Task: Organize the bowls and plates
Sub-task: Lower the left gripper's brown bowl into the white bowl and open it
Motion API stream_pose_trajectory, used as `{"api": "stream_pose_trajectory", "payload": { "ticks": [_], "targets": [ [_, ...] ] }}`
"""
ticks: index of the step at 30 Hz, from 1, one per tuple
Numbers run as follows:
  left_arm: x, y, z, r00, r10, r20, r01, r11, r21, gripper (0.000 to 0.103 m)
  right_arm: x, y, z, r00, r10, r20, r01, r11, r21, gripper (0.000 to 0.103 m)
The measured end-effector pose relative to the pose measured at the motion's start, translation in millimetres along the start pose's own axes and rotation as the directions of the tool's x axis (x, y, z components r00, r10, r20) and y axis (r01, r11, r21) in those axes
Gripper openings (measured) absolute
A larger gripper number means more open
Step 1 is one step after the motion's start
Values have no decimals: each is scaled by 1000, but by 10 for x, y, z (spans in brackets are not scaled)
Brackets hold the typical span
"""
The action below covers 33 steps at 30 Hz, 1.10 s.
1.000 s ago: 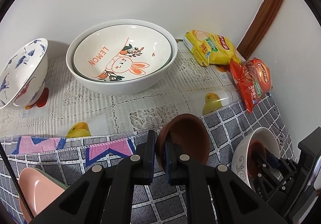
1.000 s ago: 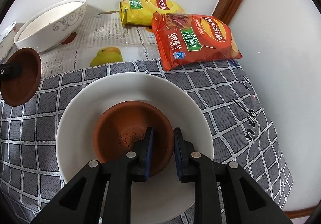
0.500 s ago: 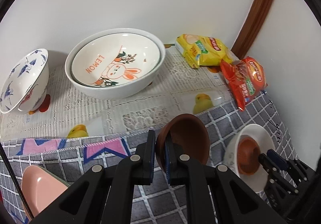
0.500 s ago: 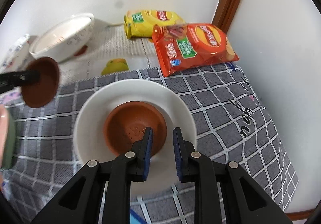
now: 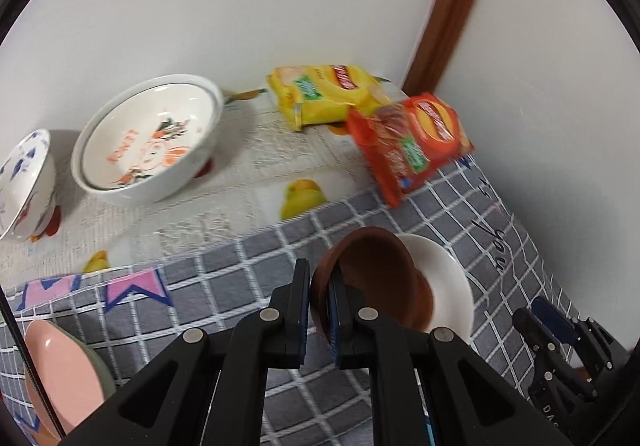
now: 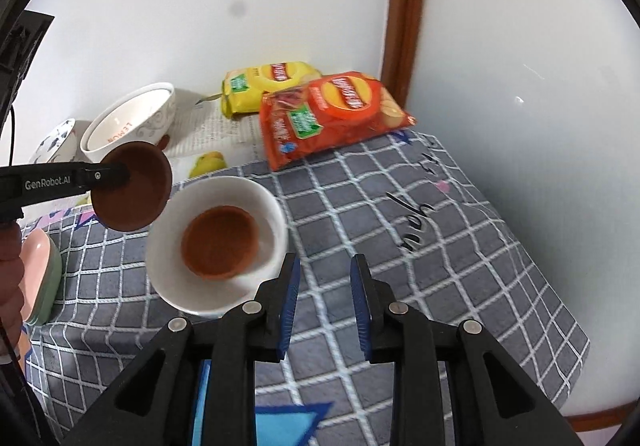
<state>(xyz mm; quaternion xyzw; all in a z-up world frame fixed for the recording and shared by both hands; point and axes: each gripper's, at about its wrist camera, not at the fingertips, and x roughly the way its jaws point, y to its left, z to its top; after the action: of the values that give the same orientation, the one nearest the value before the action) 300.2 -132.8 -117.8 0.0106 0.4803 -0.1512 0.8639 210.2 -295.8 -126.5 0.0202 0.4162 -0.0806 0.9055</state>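
Note:
My left gripper (image 5: 320,286) is shut on the rim of a small brown bowl (image 5: 372,270), tilted in the air just left of and above a white bowl (image 5: 452,278). A second brown bowl (image 6: 220,242) sits inside that white bowl (image 6: 172,278) on the grey checked cloth. My right gripper (image 6: 324,302) hangs just in front of the white bowl's near rim; its jaws are opening and nothing is between them. The right wrist view shows the held brown bowl (image 6: 128,190) and the left gripper (image 6: 122,176) at the left. The right gripper (image 5: 536,312) shows at the lower right of the left wrist view.
A large rabbit-print bowl (image 5: 148,142) and a blue-patterned bowl (image 5: 24,182) stand at the back left. Yellow (image 5: 324,94) and red (image 5: 412,142) crisp bags lie in the wall corner. Stacked pink and green plates (image 5: 60,374) sit front left.
My right gripper let go of the brown bowl in the white bowl, drew back and up, and its jaws widened. My left gripper carried its brown bowl right, up to the white bowl.

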Motion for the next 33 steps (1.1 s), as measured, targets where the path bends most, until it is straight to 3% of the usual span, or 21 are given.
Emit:
{"api": "stream_pose_trajectory", "payload": {
  "ticks": [7, 17, 33],
  "targets": [
    [197, -262, -49, 999, 11, -45, -10, 1000, 28, 9, -27, -271, -116, 1000, 6, -5, -6, 999, 37, 26],
    [440, -345, -81, 996, 32, -86, -29, 999, 38, 9, 85, -376, -201, 999, 31, -22, -29, 998, 62, 26],
    [558, -392, -117, 995, 32, -97, -28, 999, 44, 9, 172, -438, -278, 997, 52, -50, -47, 995, 90, 26]
  ]
}}
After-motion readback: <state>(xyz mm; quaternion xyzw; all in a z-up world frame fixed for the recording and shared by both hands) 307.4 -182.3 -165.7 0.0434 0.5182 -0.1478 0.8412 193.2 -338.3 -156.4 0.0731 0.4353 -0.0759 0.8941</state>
